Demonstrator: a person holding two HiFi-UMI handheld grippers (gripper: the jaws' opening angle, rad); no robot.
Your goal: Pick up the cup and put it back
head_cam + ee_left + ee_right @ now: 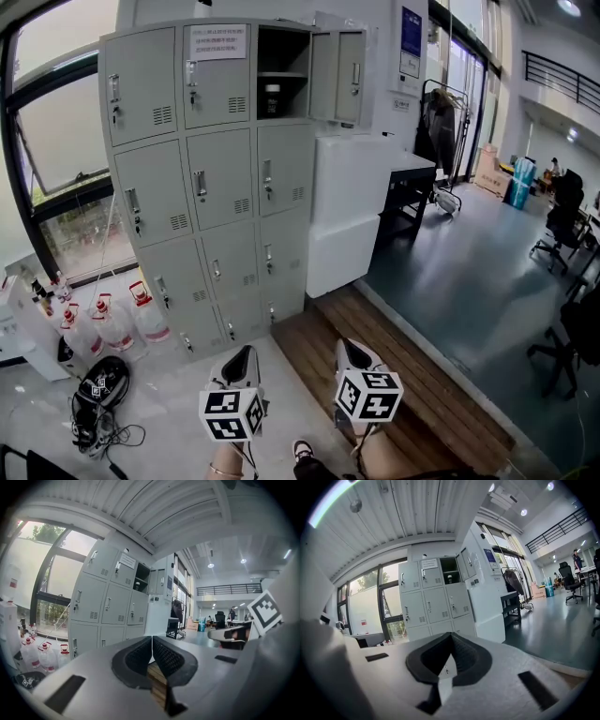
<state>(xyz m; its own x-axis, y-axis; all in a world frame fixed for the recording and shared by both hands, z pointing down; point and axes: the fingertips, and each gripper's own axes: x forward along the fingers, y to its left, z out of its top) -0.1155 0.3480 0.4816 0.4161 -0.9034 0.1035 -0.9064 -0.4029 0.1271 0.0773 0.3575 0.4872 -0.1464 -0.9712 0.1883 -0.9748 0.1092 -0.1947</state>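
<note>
A small dark cup [272, 99] stands on the lower shelf of the open top locker [283, 73], whose door [337, 64] is swung out to the right. In the right gripper view the cup [449, 579] is a tiny shape inside that same opening. Both grippers are low at the bottom of the head view, far below the cup and well short of the lockers. My left gripper [246, 354] [152, 641] is shut, pads touching at the tips, with nothing between them. My right gripper [349, 347] [451, 637] is also shut and holds nothing.
The grey locker bank [202, 178] fills the left middle. A white cabinet [349, 211] and a black desk [408, 192] stand to its right. A wooden platform [394, 370] lies below. Plastic jugs [117, 323] and a helmet with cables [101, 386] sit at the left; office chairs [562, 225] stand at the right.
</note>
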